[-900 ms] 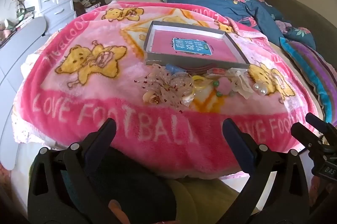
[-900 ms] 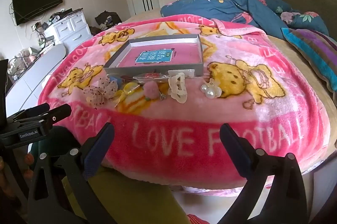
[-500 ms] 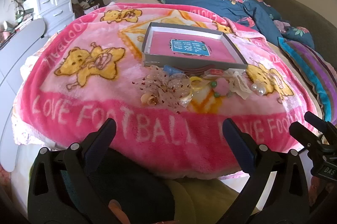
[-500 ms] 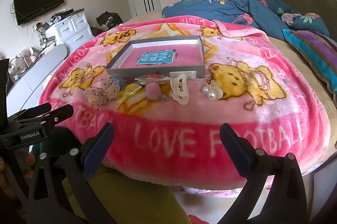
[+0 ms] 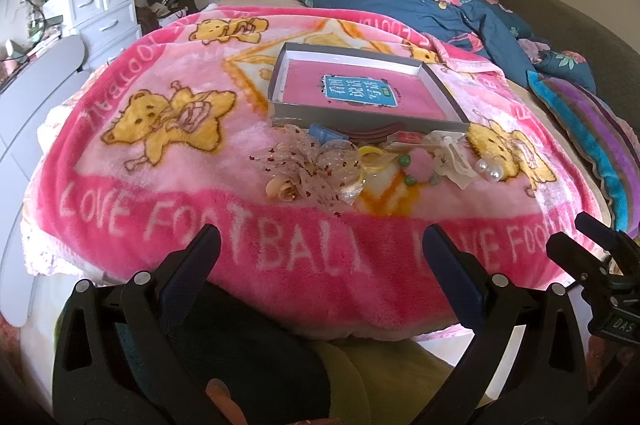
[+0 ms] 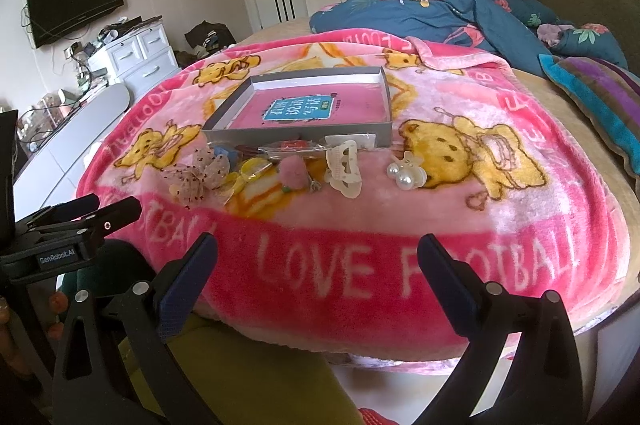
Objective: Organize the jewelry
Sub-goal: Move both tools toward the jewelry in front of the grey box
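While both grippers are hanging spread wide and empty over the near edge of the pink blanket (image 5: pixel 180 161), the views are creeping slightly closer than a moment ago. Left gripper (image 5: pixel 320 253) is facing the sheer bow (image 5: pixel 308 169) at twelve o'clock; right gripper (image 6: pixel 318 257) is facing the cream clip (image 6: pixel 344 169) and pearl clip (image 6: pixel 406 175). Beyond lies the grey tray (image 6: pixel 296 135), apparently holding only a pink book. No piece is sorted yet.

I see hair clips and pearls (image 6: pixel 405 174) lying in a row on the blanket. They lie just before my grey box (image 6: pixel 304 135), which stands open.
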Motion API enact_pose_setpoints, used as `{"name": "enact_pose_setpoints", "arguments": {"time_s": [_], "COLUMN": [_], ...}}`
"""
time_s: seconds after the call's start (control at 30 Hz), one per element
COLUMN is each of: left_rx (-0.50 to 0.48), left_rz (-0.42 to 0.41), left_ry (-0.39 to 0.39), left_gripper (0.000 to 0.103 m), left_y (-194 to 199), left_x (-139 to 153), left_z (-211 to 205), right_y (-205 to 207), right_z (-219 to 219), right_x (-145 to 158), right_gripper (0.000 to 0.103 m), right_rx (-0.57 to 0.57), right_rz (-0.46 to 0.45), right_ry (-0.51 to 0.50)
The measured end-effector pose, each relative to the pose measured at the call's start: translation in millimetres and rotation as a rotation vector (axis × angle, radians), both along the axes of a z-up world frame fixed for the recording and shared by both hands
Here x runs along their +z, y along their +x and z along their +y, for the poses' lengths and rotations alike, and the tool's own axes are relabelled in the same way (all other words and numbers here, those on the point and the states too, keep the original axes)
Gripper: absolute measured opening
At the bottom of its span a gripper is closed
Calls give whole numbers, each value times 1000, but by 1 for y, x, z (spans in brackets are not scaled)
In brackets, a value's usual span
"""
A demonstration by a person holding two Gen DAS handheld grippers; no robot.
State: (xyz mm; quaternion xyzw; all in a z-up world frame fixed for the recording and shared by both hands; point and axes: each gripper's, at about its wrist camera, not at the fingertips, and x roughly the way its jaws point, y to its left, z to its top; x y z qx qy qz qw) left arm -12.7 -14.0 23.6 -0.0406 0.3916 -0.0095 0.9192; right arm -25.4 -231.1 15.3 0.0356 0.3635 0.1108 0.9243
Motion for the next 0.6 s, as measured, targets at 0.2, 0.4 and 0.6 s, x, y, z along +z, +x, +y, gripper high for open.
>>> {"name": "enact_pose_setpoints", "arguments": {"time_s": [0.2, 0.4, 0.6], "left_rx": [7, 31, 72], "left_rz": [8, 16, 22], "left_ry": [-6, -21, -23], "left_gripper": [95, 95, 95], "left_y": [3, 5, 10], "left_x": [0, -7, -12], "left_z": [2, 18, 36], "right_y": [5, 12, 26], "right_z": [3, 10, 15], "right_x": [-6, -7, -11], "right_gripper": [99, 99, 99], "right_rx": [30, 59, 79], "right_rz": [16, 64, 70], "right_ry": [-1, -10, -17]}}
